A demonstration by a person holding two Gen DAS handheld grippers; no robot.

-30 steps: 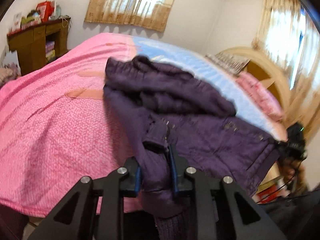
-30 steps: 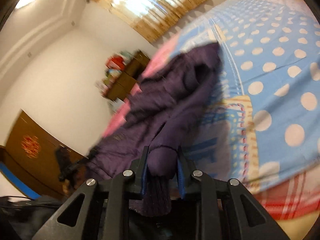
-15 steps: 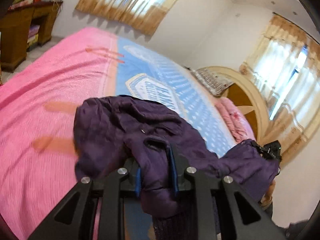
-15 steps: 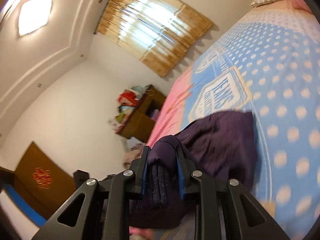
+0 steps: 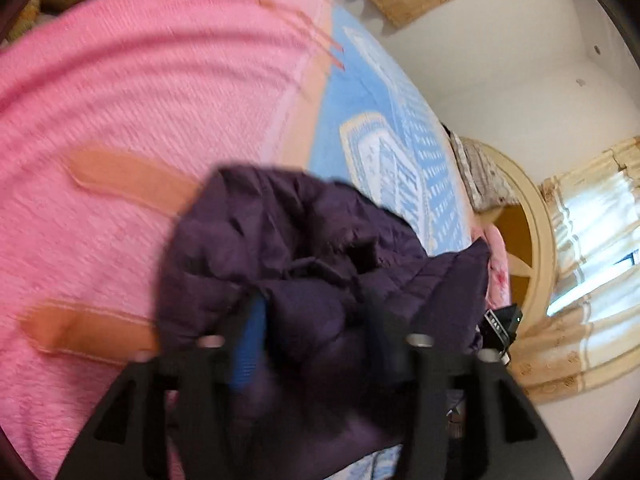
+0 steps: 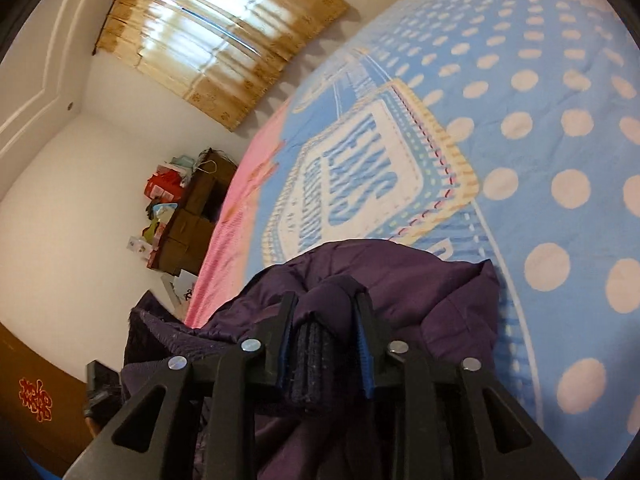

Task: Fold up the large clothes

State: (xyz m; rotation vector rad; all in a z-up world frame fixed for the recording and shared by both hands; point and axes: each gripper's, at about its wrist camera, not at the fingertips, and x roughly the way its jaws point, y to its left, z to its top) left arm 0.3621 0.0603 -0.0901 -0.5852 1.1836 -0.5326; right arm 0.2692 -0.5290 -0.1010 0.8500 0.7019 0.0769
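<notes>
Purple padded jacket [image 5: 304,264] is bunched on the bed [image 6: 560,160]. Left tool [image 5: 316,320] jaws are opening, spread around fabric. Right tool [image 6: 326,320] jaws are opening, ribbed cuff [image 6: 310,360] still between them.

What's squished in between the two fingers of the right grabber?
A fold of the purple jacket with its dark ribbed cuff sits between the right gripper jaws, which are opening. The right wrist view shows it.
</notes>
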